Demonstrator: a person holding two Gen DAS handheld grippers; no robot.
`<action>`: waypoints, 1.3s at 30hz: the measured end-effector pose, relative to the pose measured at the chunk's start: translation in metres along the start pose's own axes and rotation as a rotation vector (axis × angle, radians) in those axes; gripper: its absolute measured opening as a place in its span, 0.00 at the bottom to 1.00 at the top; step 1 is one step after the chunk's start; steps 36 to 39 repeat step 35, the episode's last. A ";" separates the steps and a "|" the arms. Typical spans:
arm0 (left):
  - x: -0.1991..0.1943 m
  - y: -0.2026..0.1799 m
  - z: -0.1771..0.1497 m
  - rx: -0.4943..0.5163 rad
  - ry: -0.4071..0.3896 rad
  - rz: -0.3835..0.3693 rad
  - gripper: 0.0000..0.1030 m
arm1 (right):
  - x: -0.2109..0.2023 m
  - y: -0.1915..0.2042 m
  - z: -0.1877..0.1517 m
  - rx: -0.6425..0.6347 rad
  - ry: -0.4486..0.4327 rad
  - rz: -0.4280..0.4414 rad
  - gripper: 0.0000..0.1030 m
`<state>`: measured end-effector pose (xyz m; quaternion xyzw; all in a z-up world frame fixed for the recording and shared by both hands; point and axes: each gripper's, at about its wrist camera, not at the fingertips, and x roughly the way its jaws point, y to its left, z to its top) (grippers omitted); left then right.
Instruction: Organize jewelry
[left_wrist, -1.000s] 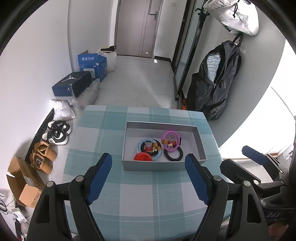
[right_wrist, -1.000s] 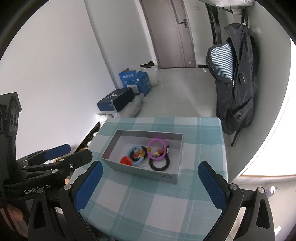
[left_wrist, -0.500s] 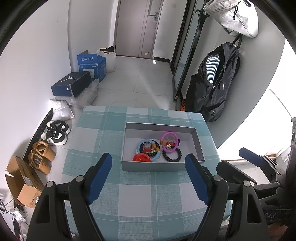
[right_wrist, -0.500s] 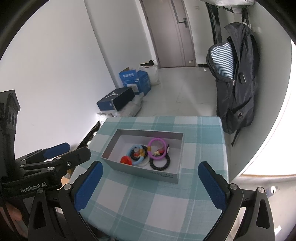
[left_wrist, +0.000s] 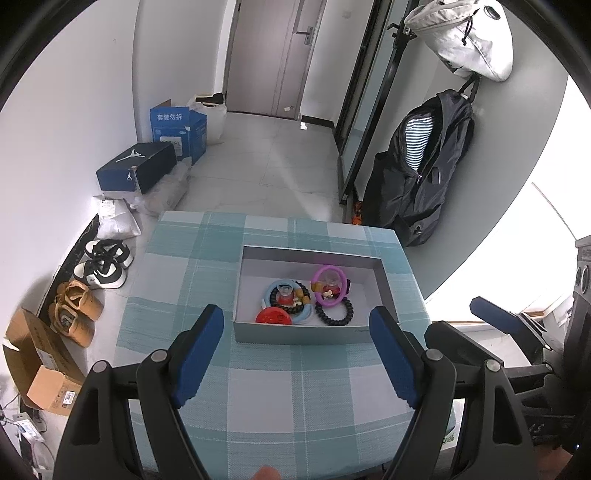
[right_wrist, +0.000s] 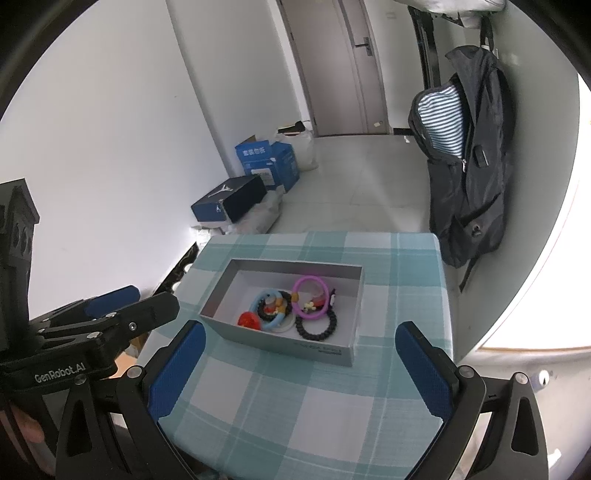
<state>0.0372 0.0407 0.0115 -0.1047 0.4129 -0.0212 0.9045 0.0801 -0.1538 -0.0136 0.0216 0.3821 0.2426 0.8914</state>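
Bracelets lie heaped in the grey box ahead of our left tongs and right tongs, both spread wide and empty, and we judge the black beaded bracelet light, limp, best pinched across its nearest beads.

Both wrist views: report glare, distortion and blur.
Left wrist view: window blown out white at right, walls bowed by the fisheye, box sharp. Right wrist view: same washed-out window at right, corners vignetted black, bracelets in focus.
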 end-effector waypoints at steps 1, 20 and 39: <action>-0.001 0.000 0.000 0.000 -0.003 0.001 0.75 | 0.000 0.000 0.000 0.002 0.000 0.001 1.00; -0.001 -0.002 0.001 0.008 -0.022 0.021 0.75 | -0.001 -0.001 0.000 0.001 0.000 0.001 1.00; 0.006 -0.006 -0.004 0.043 -0.019 0.040 0.75 | 0.000 -0.001 0.000 0.012 0.011 0.004 1.00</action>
